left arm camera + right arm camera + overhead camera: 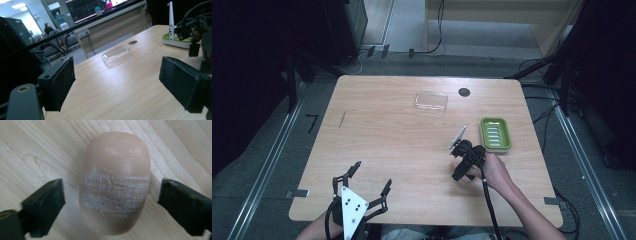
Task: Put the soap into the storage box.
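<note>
here, smooth oval soap bar, chalky scuffed middle.

A clear plastic lid lies toward twelve o'clock on the wooden bench, a dark round hole just at its two o'clock.

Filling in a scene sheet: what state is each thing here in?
Soap bar: lying on the table, between the right gripper fingers, gaps either side.
Right gripper: open, astride the soap.
Left gripper: open, empty.
Soap dish: green, holds no soap.
Clear lid: off, lying alone on the table.
</note>
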A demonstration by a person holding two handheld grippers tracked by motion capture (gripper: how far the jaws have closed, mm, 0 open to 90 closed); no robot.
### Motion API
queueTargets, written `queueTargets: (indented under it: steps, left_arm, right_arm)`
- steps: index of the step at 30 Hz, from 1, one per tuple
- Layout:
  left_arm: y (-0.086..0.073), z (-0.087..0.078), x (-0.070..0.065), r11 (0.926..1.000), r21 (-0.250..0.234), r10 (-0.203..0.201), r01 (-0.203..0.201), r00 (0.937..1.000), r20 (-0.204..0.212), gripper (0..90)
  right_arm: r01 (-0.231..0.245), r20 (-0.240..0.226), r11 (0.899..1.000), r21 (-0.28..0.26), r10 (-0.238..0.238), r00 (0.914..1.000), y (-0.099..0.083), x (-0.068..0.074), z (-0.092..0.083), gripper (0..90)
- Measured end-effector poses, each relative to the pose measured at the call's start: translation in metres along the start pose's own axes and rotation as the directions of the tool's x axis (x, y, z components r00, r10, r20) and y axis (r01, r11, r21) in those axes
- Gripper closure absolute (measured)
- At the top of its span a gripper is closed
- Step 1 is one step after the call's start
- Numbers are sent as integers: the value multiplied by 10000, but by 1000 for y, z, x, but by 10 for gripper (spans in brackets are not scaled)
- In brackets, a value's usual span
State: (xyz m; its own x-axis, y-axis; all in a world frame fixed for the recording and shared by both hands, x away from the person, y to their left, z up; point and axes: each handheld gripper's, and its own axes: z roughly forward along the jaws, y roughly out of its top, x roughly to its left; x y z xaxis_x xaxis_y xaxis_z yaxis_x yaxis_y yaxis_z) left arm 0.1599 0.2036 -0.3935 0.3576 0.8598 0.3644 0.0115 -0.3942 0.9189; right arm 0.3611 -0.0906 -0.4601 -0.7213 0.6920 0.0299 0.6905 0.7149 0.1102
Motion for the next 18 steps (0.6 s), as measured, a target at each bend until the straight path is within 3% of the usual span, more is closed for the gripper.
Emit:
queueTargets:
  steps: [4,18]
  left_arm:
    - [0,-1,0,10000,1,-17,17,10000,-18,138]
    - [0,0,0,10000,-12,-11,11,10000,-27,138]
  right_arm:
    - [-53,179,9998,-196,57,9998,0,2,-1,150]
    - [-18,285,10000,43,17,9996,1,4,6,304]
